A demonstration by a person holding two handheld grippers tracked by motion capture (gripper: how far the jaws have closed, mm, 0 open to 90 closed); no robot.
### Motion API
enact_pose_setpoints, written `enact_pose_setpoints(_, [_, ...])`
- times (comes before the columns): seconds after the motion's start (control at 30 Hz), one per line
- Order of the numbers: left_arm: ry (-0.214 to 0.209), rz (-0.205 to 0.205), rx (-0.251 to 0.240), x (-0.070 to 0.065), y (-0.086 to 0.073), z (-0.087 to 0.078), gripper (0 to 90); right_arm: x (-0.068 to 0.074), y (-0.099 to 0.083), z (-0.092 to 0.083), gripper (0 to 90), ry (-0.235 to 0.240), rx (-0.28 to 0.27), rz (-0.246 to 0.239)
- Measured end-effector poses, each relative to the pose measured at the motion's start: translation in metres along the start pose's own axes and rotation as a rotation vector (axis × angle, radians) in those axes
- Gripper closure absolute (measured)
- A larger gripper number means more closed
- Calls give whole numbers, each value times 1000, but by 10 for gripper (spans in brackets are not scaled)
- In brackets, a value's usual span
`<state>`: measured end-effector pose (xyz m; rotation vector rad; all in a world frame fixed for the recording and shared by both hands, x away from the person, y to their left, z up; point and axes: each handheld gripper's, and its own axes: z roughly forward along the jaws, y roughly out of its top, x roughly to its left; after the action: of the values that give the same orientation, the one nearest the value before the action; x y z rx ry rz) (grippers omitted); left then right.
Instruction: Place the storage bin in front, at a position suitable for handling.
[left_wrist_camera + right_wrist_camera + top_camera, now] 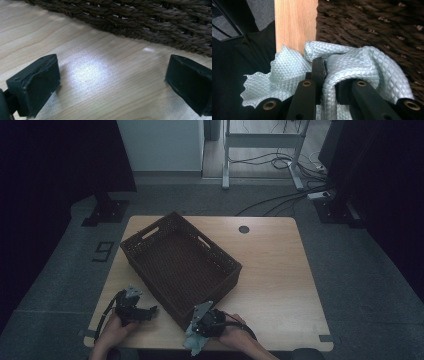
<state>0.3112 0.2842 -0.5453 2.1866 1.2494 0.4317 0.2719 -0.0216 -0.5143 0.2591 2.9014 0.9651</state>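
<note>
On the wooden table (270,265) in the high view stands one dark woven basket (180,265), set at a slant, its near corner between two hand-held grippers. The left gripper (150,311) lies low on the tabletop just left of that corner, and the person's left hand (117,327) grips it from below. The right gripper (200,322) sits at the table's near edge beside the basket's corner, with one pale blue cloth (195,340) bunched under it; the cloth's lower part hangs past the table edge and is dim and hard to make out. The right hand (235,330) is cut off at the bottom of the frame.

In the left gripper view, the two black jaws stand wide apart over bare wood with nothing between them, and the basket's woven wall (150,22) crosses the top, cut off by the frame.

In the right gripper view, the jaws are closed tight on a fold of the quilted cloth (352,65), which hides their tips. Its scalloped edge droops at the left past the table edge, and the basket's weave (374,25) rises just behind it.
</note>
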Motion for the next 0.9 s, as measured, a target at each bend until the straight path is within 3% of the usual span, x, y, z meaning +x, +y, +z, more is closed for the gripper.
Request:
enact_pose_setpoints(0.3, [-2, 2, -2, 0, 0, 0, 0, -9, -6, -28, 798, -31, -26, 39])
enact_pose_setpoints(0.53, [1, -1, -4, 0, 0, 1, 0, -18, -16, -57, 798, -94, -50, 80])
enact_pose_setpoints(0.9, [3, -3, -6, 0, 0, 1, 0, -29, -22, -92, 798, -169, -66, 96])
